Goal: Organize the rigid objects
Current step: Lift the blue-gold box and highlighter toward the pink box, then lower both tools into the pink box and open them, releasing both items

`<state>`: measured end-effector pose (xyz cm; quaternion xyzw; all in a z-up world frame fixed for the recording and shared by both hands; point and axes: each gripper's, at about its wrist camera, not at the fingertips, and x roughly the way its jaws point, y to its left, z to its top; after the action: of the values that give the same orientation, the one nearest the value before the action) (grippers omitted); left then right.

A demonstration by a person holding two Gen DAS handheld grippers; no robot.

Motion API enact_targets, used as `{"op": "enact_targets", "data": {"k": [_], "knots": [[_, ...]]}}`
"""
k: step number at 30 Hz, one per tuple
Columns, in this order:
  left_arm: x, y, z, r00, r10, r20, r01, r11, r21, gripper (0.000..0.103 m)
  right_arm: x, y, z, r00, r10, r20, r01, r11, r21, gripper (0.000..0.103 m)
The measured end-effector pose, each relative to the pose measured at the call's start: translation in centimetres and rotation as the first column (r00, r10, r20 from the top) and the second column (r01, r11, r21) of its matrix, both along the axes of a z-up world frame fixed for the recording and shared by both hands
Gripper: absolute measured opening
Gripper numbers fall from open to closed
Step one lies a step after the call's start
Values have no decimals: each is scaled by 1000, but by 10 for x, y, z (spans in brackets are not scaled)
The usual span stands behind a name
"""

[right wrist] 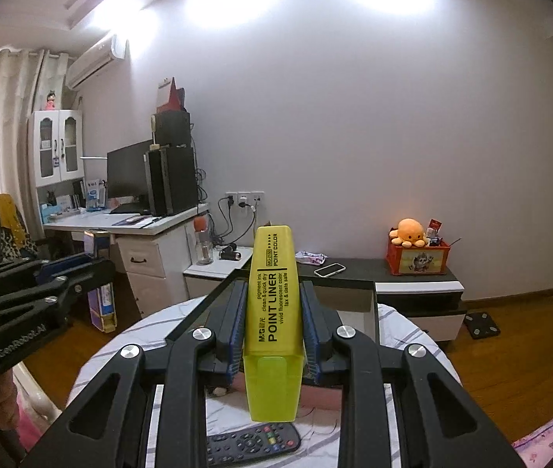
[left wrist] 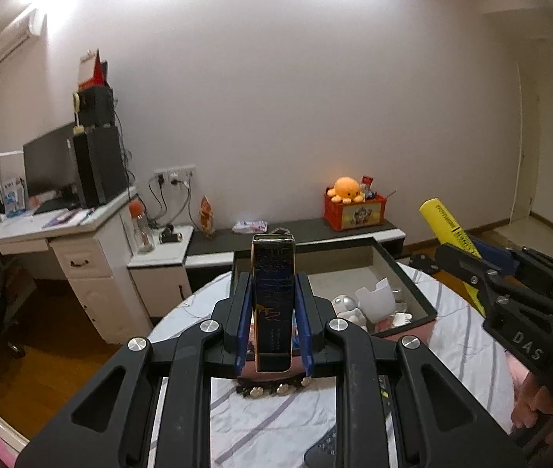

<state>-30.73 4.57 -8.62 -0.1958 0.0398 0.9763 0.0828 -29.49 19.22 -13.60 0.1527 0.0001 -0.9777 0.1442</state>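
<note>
Jaws around highlighter [right wrist: 272,312], dark box [left wrist: 273,304].

Your left gripper [left wrist: 273,304] clamps a dark blue box [left wrist: 273,304] upright between its blue pads [left wrist: 304,323]. Behind it, an open tray [left wrist: 412,284] on the striped bedsheet [left wrist: 276,421] holds white items. At right, your other gripper [left wrist: 471,257] holds a yellow highlighter [left wrist: 446,222], tilted.
</note>
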Motion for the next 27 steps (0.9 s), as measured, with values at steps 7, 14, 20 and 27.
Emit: {"op": "enact_targets", "data": {"k": [7, 14, 20, 27], "knots": [[-70, 13, -25, 996, 13, 85, -11, 1000, -26, 20, -54, 19, -22, 996, -43, 76, 44, 999, -10, 27], [-131, 33, -68, 979, 3, 206, 7, 999, -46, 20, -107, 29, -61, 976, -84, 202, 78, 996, 40, 27], [-149, 36, -87, 970, 24, 244, -11, 998, -56, 21, -126, 40, -83, 964, -96, 249, 91, 995, 31, 27], [-139, 28, -76, 985, 44, 167, -43, 999, -12, 55, -125, 44, -83, 971, -58, 230, 69, 997, -39, 41]]}}
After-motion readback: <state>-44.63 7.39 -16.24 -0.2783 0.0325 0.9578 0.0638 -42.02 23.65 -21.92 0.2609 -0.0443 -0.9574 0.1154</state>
